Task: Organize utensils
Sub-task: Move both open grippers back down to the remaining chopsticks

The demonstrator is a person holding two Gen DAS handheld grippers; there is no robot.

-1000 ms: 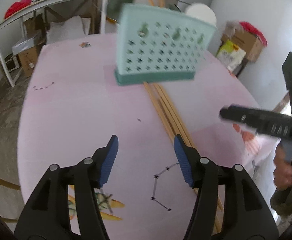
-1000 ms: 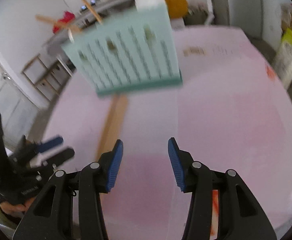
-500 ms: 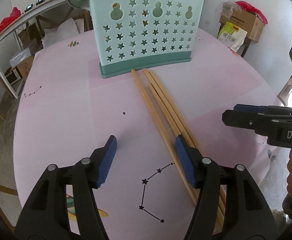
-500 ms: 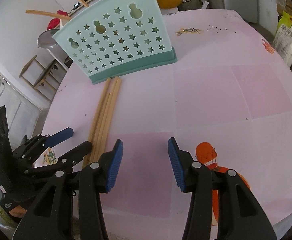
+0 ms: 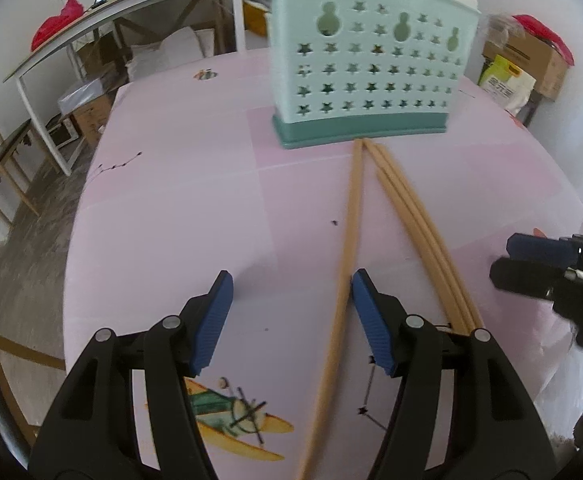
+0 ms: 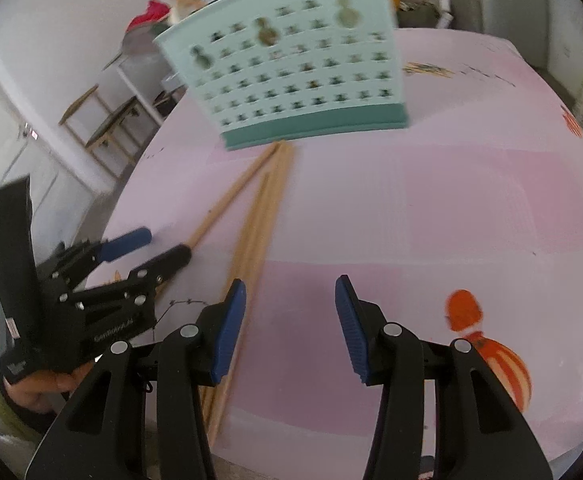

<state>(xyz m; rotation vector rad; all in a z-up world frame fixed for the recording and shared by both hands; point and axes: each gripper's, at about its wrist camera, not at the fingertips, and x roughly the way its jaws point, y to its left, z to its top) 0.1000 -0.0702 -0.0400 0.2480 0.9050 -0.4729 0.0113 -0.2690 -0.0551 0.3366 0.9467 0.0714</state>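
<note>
A mint-green utensil holder (image 5: 367, 76) with star holes stands upright on the pink table (image 5: 195, 208); it also shows in the right wrist view (image 6: 291, 76). Wooden chopsticks (image 5: 423, 232) lie in front of it. One chopstick (image 5: 347, 260) is splayed off from the others. It runs between the fingers of my left gripper (image 5: 291, 300), close to the right pad, and is not pressed. That gripper (image 6: 159, 246) is open. My right gripper (image 6: 291, 312) is open and empty, its left pad above the chopstick bundle (image 6: 259, 224).
The right gripper (image 5: 539, 260) hangs over the table's right edge in the left wrist view. A white side table (image 5: 91, 28), wooden stools (image 6: 103, 120), cartons and bags (image 5: 531, 60) stand around. Printed pictures mark the cloth, among them a plane (image 5: 227, 412) and an orange figure (image 6: 487, 348).
My left gripper has shifted right, so one chopstick now lies between its fingers, angled away from the rest. My right gripper has moved left, its left pad now over the bundle.
</note>
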